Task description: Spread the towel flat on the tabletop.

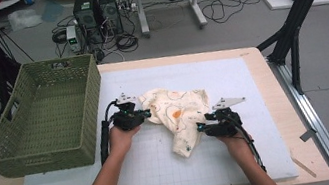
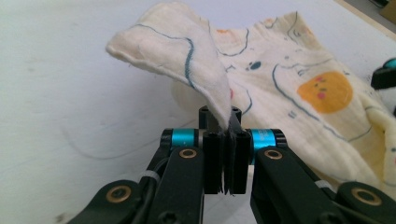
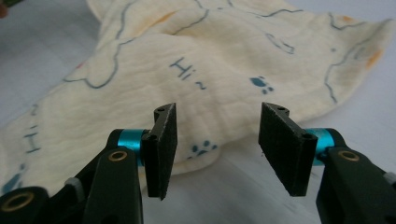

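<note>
A cream printed cloth [image 1: 176, 113] with blue outlines, paw prints and an orange round face lies crumpled near the middle of the white mat [image 1: 174, 162] that covers the bench [image 1: 276, 104]. The left hand-held gripper [image 2: 226, 140] has its jaws pressed together on a raised corner of the cloth; in the left gripper view that corner stands up from the pads and folds over to the left. In the high view this gripper [image 1: 144, 112] sits at the cloth's left edge, held by the person's left hand [image 1: 122, 137]. The right hand-held gripper [image 3: 217, 140] has its jaws apart, with nothing pinched; the cloth's near edge lies just beyond and between them. In the high view it [image 1: 201, 128] is at the cloth's lower right edge. A green woven basket [image 1: 40, 118] stands at the bench's left side, well apart from the cloth.
</note>
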Demonstrator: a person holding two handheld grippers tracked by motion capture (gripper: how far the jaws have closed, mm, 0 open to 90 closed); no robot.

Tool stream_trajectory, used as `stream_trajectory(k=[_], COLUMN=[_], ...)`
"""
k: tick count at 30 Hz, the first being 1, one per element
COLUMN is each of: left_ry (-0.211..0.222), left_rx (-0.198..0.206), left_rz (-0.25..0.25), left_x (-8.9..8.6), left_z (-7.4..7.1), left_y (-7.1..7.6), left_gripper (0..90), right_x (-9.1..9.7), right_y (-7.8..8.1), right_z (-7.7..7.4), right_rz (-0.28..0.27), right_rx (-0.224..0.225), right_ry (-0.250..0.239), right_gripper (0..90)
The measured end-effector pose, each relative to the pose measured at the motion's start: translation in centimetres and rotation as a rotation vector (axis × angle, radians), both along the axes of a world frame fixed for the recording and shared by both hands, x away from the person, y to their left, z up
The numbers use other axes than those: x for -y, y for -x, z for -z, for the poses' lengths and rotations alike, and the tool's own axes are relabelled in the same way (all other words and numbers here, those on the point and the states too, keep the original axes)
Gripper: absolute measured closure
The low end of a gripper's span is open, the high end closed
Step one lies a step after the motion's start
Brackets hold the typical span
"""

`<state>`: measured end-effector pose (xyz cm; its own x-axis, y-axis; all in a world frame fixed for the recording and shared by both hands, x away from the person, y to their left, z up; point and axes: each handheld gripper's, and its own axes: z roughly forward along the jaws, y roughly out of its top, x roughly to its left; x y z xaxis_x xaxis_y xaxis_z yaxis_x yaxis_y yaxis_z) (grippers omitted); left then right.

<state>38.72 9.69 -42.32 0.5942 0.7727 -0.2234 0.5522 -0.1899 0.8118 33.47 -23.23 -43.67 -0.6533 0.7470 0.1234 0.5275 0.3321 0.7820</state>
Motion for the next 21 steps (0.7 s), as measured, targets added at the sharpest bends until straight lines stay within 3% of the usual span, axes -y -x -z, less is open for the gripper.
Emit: stream_trajectory(k=[2,4,7,10,12,17,21], left_ry=[-0.009,-0.013,-0.015,-0.022,-0.022,-0.047,-0.054], left_rx=[-0.007,-0.011,-0.004,-0.002,-0.009,-0.014,-0.016], left_rz=[-0.003,-0.004,-0.014,-0.027,-0.041,-0.021,-0.020], left_x=[-0.4,-0.6,-0.8,-1.3,-1.4,-0.7,0.0], left_z=[0.0,0.1,0.0,0.1,0.3,0.9,1.3], left_y=[0.0,0.0,0.0,-0.1,-0.3,-0.7,-0.9], left_gripper=[87.3,87.4,87.3,87.4,87.4,87.4,87.4], right_x=[-1.2,-2.3,-3.4,-3.6,-3.0,-0.6,1.0], right_y=[0.1,0.0,-0.2,0.2,0.2,-0.4,-1.2], right_z=[0.1,0.4,0.9,0.3,-0.4,-1.8,-2.3], right_rz=[-0.038,-0.067,-0.116,-0.151,-0.143,-0.067,-0.018], right_rx=[0.003,0.006,-0.003,0.055,0.074,0.089,0.056], right_ry=[0.007,0.032,0.081,0.098,0.071,0.042,0.050], right_gripper=[48.2,56.2,80.9,84.9,85.1,84.9,84.6])
